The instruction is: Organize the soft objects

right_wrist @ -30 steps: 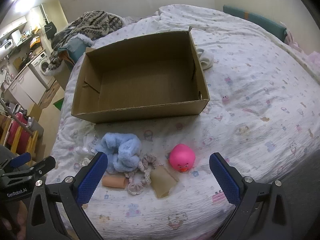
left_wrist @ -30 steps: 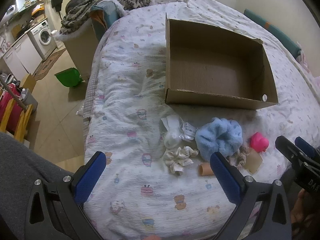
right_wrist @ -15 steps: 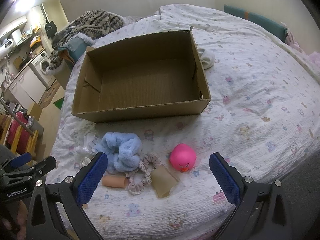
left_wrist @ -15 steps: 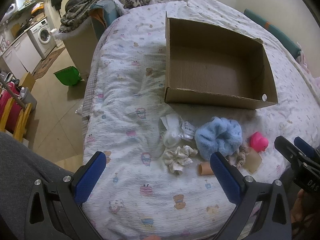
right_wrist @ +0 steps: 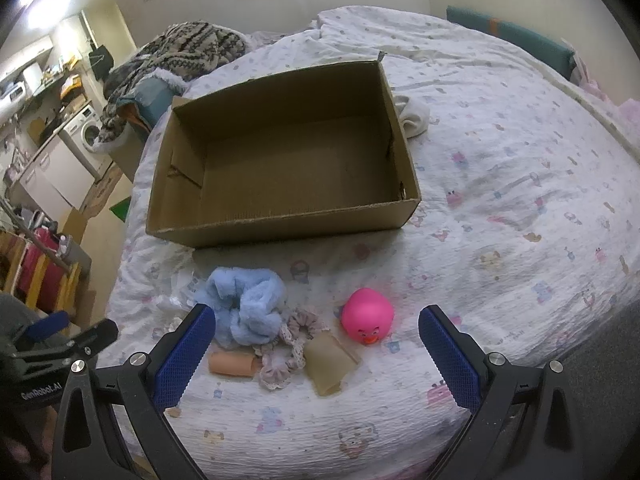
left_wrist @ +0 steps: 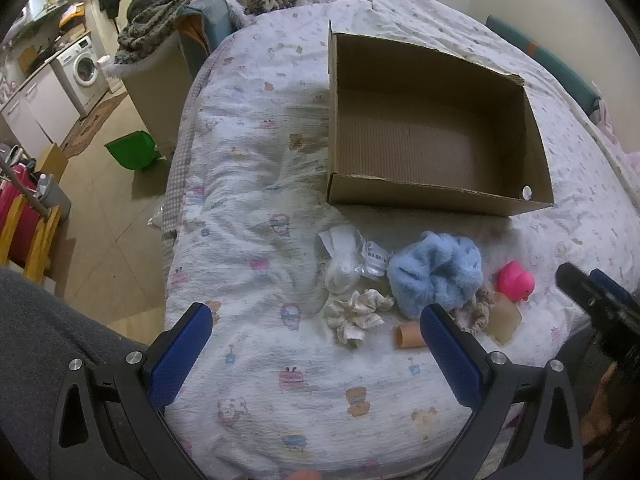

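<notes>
Bed [right_wrist: 500, 168]: it carries everything; the printed cover is soft and wrinkled, so things sink into it a little.
Box [right_wrist: 280, 224]: open cardboard, empty inside, at 12 o'clock from the pile in the right wrist view. I judge it is the place for the soft things, and nothing is put in yet.
Blue scrunchie [right_wrist: 248, 304]: the biggest soft thing, fluffy, just in front of the box. It is light and will squash flat; best to pinch one thick fold deep between the pads.
Duck [right_wrist: 367, 316]: pink, at 3 o'clock from the blue scrunchie, a little apart. It looks smooth and round, so it may slip; take it across the middle of the body.
White bundle [left_wrist: 340, 260]: with a clear wrapper and label, at 9 o'clock from the blue scrunchie in the left wrist view. The wrapper looks slippery.
Cream scrunchie [left_wrist: 356, 314]: just at 6 o'clock from the white bundle; thin and limp, take a bunched part.
Lace scrunchie [right_wrist: 288, 344]: it touches the blue scrunchie and the pad, so it could be dragged along with them.
Tan pad [right_wrist: 330, 364]: flat, lies low on the cover; hard to get under, pinch one edge.
Roll [right_wrist: 232, 364]: small, peach colour, at 9 o'clock from the lace scrunchie; light, may roll away.
Left tongs [left_wrist: 316, 350]: wide apart, holding nothing, above the near edge of the bed.
Right tongs [right_wrist: 316, 350]: wide apart and empty, the pile lies between the two fingers.
</notes>
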Demonstrator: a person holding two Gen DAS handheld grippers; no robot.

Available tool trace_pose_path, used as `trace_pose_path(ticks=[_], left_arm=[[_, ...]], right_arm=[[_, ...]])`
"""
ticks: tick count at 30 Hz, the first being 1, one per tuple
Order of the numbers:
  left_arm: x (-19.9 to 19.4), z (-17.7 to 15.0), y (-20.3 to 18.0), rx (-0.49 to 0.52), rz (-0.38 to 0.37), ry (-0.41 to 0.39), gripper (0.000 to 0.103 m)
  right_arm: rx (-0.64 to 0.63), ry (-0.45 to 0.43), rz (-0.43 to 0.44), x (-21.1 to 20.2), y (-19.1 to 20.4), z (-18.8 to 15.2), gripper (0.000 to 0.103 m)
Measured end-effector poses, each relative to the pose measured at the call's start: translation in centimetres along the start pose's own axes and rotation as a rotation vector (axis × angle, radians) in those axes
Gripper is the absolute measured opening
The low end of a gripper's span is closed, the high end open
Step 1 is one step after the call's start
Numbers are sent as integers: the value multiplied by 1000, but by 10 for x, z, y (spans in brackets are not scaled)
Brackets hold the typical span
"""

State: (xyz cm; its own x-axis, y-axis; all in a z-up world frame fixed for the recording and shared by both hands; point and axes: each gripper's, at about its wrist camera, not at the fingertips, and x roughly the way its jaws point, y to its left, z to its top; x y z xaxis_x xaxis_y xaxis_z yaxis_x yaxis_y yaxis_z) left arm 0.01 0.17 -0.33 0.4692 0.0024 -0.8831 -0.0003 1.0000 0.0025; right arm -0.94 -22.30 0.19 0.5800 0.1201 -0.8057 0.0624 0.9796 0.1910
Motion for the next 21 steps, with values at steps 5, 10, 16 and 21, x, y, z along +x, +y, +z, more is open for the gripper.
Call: trace_pose_path(ticks=[5, 10, 16, 21], left_arm=[[1, 16, 3, 6, 8, -5, 103], [10, 32, 10, -24, 14, 20, 103], [27, 32, 14, -52, -10, 68, 103], [38, 31, 24, -96, -28, 114, 103]], right_arm=[[133, 31, 79, 5, -32, 27, 103], [253, 244, 92, 44, -66, 49, 103], [250, 451, 82, 107, -71, 35, 83], [148, 538, 1, 136, -51, 13, 77]])
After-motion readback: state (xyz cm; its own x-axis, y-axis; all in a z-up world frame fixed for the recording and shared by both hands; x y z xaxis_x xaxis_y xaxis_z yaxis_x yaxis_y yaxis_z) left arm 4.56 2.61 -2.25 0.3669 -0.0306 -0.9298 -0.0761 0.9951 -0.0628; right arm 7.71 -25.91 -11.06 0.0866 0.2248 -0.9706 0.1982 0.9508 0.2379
